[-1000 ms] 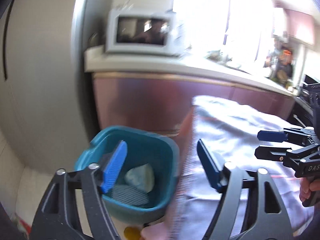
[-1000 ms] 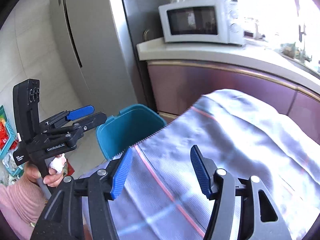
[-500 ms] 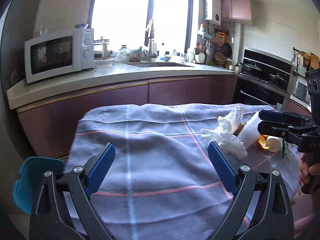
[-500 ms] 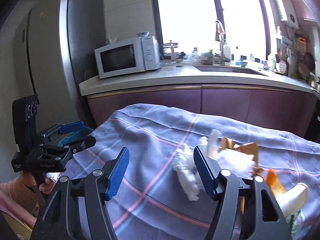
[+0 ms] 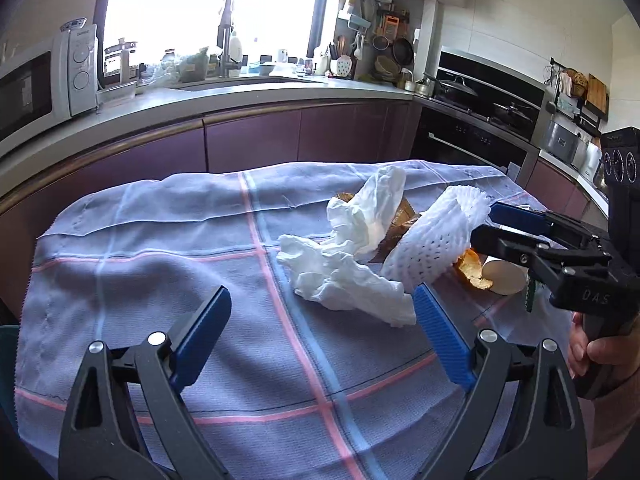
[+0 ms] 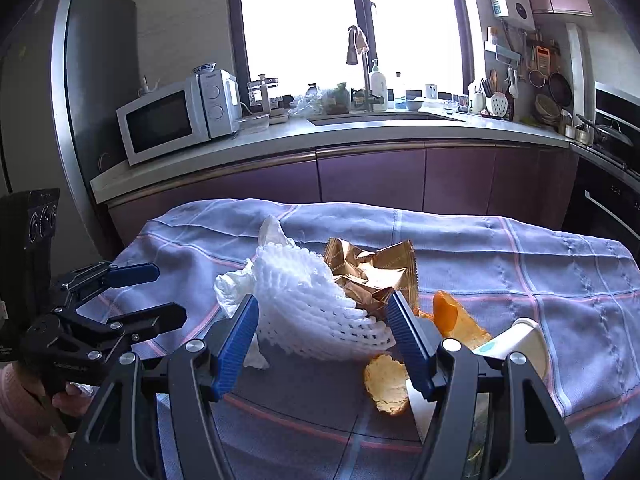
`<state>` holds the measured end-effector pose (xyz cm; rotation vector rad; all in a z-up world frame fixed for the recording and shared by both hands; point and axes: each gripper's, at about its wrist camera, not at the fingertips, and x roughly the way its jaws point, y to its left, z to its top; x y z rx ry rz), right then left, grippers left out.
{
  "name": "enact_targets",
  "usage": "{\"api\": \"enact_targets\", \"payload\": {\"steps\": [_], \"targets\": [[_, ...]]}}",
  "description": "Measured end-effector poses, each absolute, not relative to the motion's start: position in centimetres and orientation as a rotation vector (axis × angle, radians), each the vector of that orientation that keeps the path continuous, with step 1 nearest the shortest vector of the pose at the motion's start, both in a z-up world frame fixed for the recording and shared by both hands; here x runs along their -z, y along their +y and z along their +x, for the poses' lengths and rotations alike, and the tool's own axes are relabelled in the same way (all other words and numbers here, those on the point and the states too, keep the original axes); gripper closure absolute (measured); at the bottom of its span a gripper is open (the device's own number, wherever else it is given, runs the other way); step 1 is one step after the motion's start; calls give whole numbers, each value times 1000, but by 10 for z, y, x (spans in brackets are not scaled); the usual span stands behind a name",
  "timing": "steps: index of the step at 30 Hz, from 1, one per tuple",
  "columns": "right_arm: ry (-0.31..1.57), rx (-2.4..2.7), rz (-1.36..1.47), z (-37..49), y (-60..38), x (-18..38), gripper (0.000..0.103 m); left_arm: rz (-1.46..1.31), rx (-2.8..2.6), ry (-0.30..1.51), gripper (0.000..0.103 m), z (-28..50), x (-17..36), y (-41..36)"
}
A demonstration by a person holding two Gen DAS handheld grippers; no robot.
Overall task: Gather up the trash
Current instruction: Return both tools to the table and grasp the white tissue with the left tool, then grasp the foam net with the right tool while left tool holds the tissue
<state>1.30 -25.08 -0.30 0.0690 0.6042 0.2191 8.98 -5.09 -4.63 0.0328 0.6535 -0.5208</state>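
Trash lies heaped on a table under a blue checked cloth (image 5: 168,240), toward the right-hand part of it as the left wrist camera sees it: a crumpled white tissue (image 5: 340,276) nearest the left gripper (image 5: 322,336), a white foam fruit net (image 6: 316,304) lying against it, a torn gold wrapper (image 6: 372,270) behind the net, pieces of orange peel (image 6: 456,318) and a tipped paper cup (image 6: 520,344) beside them. The left gripper hangs above the cloth with its jaws spread wide and easing inward a touch, nothing between them; the tissue sits just ahead of its right finger. The right gripper (image 6: 324,340) has its jaws parted about the foam net, which shows between the blue pads, but I cannot see the pads pressing on it, so I read it as not yet held. Neither tool carries anything, so the step in hand looks like the approach to a fresh piece of rubbish. For the right hand the next move probably calls for lowering over the net and closing gently, since the foam will squash and could drag the wrapper along. The left hand would need to shift toward the tissue and pinch a raised fold without catching the cloth. A bin is not clearly in view in either camera.
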Motion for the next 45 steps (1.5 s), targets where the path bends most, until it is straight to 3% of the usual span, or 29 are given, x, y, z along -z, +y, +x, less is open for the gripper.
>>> {"api": "enact_targets", "payload": {"steps": [7,16,18,21,28,45], "targets": [[617,-245,48,20,-243,11,39,25,526,739,27,113,59,-74],[634,-269,51,19,-244,14,58,-23,581,849,73,139,80,-82],[640,-284,50,18,-243,14,66,-26,596,862,92,141,83,-83],[639,-301,38,15,-241,12,77,-23,602,859,97,140,84,-83],[617,-342,16,4,-234,2,85,-45,612,830,99,129,74,-67],[580,-448,44,-3,-205,-19,86,-107,576,740,99,76,40,15]]}}
